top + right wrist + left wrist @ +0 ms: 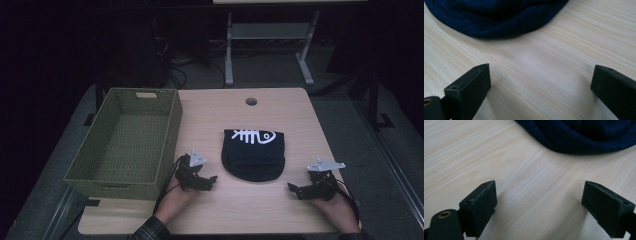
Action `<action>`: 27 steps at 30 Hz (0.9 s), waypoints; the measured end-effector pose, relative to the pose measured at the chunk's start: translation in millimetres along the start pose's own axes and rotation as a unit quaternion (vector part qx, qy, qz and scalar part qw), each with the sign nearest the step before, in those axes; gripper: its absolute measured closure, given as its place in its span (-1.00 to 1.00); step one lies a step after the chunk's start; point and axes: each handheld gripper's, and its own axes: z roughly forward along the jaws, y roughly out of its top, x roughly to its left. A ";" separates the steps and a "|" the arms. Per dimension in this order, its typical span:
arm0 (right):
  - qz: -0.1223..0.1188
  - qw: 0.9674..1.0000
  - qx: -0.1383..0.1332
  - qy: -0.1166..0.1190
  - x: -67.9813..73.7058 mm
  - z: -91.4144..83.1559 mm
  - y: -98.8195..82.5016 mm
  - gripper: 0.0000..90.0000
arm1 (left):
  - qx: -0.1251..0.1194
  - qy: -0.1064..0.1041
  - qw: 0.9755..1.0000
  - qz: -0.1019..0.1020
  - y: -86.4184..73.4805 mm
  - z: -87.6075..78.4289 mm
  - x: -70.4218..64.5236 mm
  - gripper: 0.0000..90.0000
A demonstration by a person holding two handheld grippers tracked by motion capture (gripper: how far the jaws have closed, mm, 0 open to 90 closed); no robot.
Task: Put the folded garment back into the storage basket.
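Below centre in the high view, one navy knit beanie (253,154) with a white fish-bone print lies flat on the wooden table (280,210), between two grippers. Left gripper (209,181) and right gripper (294,189) both stand wide open, holding nothing, each near the hat's rim but apart from it. Likely risks: a jaw pinching only one soft layer so the hat unfolds or slips, or dragging it across the table. One green wicker basket (165,150) waits at left.

Each claw is black, with blocky jaws bearing small screw holes. A grey three-cornered plate tops each one, and a black cable trails off. The left sleeve (150,229) is dark plaid.
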 end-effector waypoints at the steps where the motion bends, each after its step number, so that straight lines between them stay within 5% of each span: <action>1: 0.000 1.000 0.000 0.000 0.0 0.0 0.0 -0.95 | 0.000 0.000 1.000 0.000 0.1 0.2 -0.1 -0.74; 12: -0.001 1.000 -0.007 0.010 -4.1 -3.3 4.1 -0.49 | 0.000 -0.001 1.000 0.000 0.2 0.3 0.1 -0.74; 20: 0.017 0.999 -0.022 0.040 -9.7 -13.7 21.7 0.35 | 0.003 -0.002 1.000 0.005 0.0 -0.6 0.4 -0.74; 27: 0.011 0.998 -0.028 0.059 -9.8 -16.6 34.7 0.82 | 0.006 -0.005 1.000 0.010 -0.1 -0.8 0.7 -0.74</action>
